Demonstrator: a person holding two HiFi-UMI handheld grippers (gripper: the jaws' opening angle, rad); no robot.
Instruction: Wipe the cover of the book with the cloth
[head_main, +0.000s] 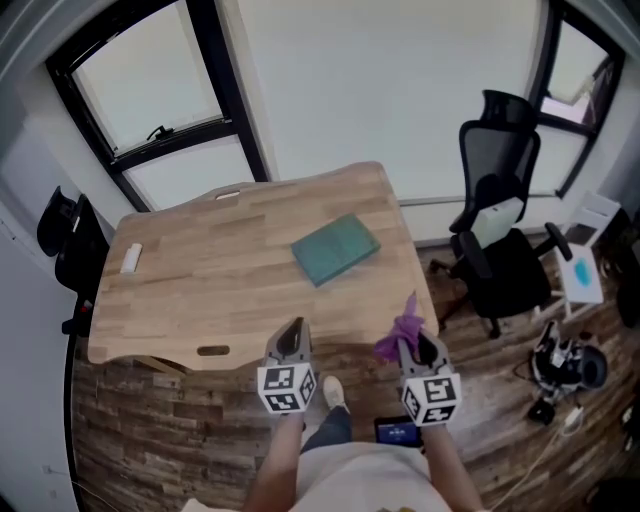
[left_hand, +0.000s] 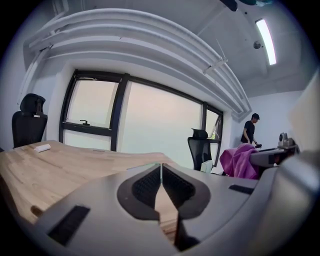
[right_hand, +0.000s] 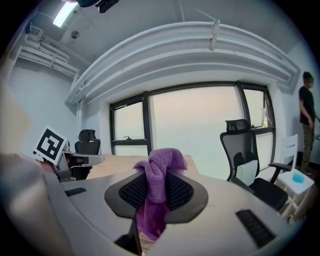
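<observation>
Right gripper (head_main: 417, 345) clamps purple cloth (right_hand: 159, 172), left gripper (head_main: 290, 340) closed empty, both at table's (head_main: 200, 290) 6 o'clock edge; teal book (head_main: 335, 248) toward 1 o'clock.

Wooden table (head_main: 220, 300), 1 teal book (head_main: 335, 249) lying flat, white object (head_main: 131, 258) near left edge

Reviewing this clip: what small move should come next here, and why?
Probably carry the right gripper forward over the table toward the book: its jaws are shut on the purple cloth, yet it sits at the table's near edge, while the book lies farther in, apart from the cloth.
</observation>
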